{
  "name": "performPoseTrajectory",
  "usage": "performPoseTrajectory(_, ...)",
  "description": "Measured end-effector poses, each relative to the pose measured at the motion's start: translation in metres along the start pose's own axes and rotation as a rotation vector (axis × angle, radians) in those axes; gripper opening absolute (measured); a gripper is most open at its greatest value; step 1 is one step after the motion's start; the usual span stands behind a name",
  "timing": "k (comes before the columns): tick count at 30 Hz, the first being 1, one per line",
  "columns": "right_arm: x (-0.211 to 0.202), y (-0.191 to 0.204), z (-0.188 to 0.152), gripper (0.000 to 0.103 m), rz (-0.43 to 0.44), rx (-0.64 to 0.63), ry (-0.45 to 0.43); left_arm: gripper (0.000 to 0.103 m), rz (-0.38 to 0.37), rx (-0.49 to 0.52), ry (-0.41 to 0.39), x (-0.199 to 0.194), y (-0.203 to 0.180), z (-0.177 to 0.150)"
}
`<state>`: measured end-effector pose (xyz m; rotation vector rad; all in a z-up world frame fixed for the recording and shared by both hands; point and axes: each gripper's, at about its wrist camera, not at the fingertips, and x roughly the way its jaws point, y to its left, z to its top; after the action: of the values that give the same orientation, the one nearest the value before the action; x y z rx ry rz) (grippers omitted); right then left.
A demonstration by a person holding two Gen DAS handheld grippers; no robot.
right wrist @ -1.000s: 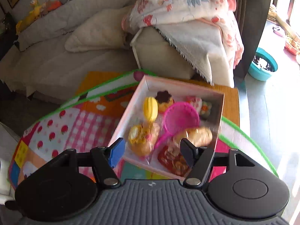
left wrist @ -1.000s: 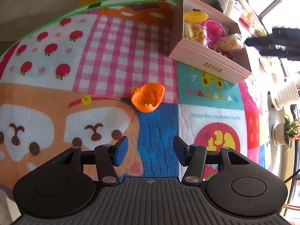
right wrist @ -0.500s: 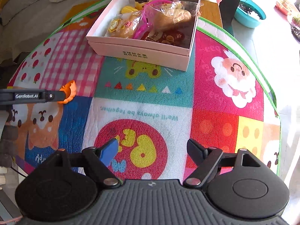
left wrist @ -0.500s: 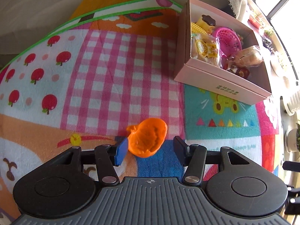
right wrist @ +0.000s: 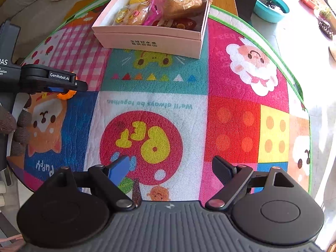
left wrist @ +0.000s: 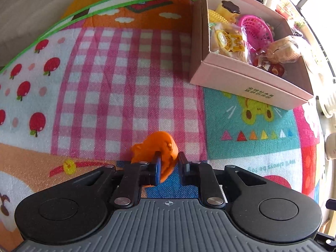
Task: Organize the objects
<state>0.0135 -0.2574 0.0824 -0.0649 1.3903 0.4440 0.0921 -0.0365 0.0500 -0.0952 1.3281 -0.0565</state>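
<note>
An orange pumpkin-shaped toy [left wrist: 156, 147] lies on the colourful play mat [left wrist: 126, 84]. My left gripper [left wrist: 169, 163] has its jaws closed around the toy's near edge. The right wrist view shows the same gripper [right wrist: 69, 85] from the side, low over the toy [right wrist: 66, 95]. A pink box [left wrist: 250, 79] holding toy food and a pink basket [left wrist: 256, 31] stands at the upper right; it also shows in the right wrist view [right wrist: 151, 40] at the top. My right gripper [right wrist: 170, 168] is open and empty above the mat.
A grey sofa [right wrist: 31, 4] with cushions lies beyond the mat. A teal basin [right wrist: 271, 6] and small potted plants [right wrist: 324, 12] stand on the floor to the right. A gloved hand [right wrist: 12, 124] holds the left gripper at the left edge.
My left gripper has moved forward and down and its jaws have closed on the orange toy. My right gripper has pulled back from the box and now hovers over the mat.
</note>
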Motion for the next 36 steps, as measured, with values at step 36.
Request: performPoseTrajectory(36,0.045,0.143,0.052,0.094,0.109,-0.383,-0.034,0.02,0.017,-0.214,0.061,-0.099,0.077,-0.082)
